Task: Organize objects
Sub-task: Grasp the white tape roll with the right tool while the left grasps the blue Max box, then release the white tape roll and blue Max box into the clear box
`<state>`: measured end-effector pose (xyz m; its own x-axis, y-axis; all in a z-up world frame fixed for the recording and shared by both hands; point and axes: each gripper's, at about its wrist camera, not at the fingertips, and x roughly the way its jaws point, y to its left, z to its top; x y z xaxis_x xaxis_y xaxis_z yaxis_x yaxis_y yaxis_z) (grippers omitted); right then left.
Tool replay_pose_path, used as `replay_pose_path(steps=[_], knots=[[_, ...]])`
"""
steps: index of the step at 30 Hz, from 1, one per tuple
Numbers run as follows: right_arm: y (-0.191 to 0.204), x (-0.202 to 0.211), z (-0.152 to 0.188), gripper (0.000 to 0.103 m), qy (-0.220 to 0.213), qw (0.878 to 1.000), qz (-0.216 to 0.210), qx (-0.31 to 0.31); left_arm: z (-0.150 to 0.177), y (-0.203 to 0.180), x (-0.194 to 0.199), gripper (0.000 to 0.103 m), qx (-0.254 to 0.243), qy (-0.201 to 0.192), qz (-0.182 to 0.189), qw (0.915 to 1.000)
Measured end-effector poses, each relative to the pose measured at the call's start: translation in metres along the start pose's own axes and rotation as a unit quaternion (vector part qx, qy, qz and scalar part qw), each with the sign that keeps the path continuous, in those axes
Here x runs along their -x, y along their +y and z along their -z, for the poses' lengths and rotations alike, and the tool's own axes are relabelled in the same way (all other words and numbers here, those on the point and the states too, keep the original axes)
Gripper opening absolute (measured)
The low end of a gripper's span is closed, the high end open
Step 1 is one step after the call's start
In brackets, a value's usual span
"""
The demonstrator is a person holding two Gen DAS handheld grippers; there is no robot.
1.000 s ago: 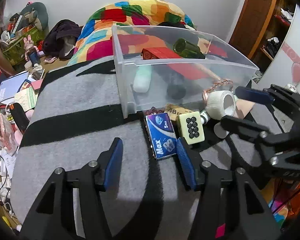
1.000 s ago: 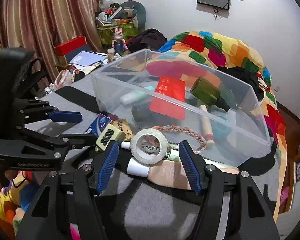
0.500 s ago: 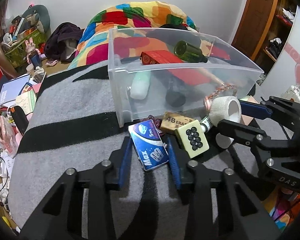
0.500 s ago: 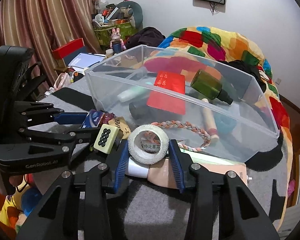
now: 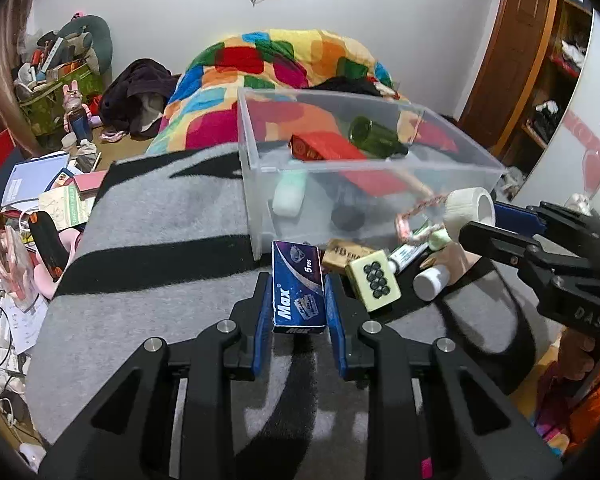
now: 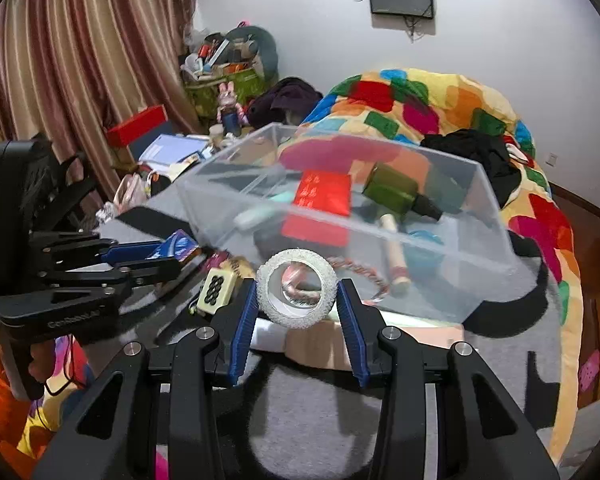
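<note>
A blue "Max" box [image 5: 298, 288] sits between the blue pads of my left gripper [image 5: 297, 284]. The jaws are closing and the pads press its sides, holding it a little above the grey blanket. My right gripper [image 6: 297, 292] is shut on a white tape roll [image 6: 266, 300], lifted in front of the clear plastic bin [image 6: 380, 248]. In the left wrist view the right gripper [image 5: 488, 220] holds the tape roll [image 5: 460, 208] beside the bin [image 5: 340, 168]. Inside the bin lie a green bottle [image 5: 374, 142], a red packet [image 5: 328, 148] and a mint tube [image 5: 288, 196].
Before the bin lie a cream tile with black dots [image 5: 374, 280], an eraser [image 5: 346, 254], a white-capped tube [image 5: 430, 280] and a braided cord [image 5: 420, 208]. A patchwork quilt [image 5: 280, 60] is heaped behind. Books and clutter [image 5: 40, 192] cover the floor at left.
Both grippers went from wide open to closed. The left took hold of the blue box, the right the tape roll. Both things have risen slightly off the blanket.
</note>
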<state>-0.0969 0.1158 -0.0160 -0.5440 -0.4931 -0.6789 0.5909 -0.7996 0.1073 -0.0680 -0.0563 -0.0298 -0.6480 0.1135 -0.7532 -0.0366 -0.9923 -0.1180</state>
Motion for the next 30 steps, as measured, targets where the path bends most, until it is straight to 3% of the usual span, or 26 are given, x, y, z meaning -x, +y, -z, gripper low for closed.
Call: replay_pose_path(steps=[13, 24, 30], knots=[[-0.028, 0.012, -0.036, 0.037, -0.041, 0.998, 0.02, -0.047, -0.042, -0.005, 0.032, 0.026, 0.0, -0.064, 0.018, 0.9978], [-0.061, -0.028, -0.054, 0.037, -0.004, 0.994, 0.029, -0.102, -0.08, -0.007, -0.003, 0.026, 0.009, -0.037, 0.017, 0.9991], [-0.06, -0.046, -0.052, 0.037, 0.02, 0.995, 0.028, -0.093, -0.09, -0.01, -0.026, 0.026, 0.007, -0.018, 0.009, 0.9998]])
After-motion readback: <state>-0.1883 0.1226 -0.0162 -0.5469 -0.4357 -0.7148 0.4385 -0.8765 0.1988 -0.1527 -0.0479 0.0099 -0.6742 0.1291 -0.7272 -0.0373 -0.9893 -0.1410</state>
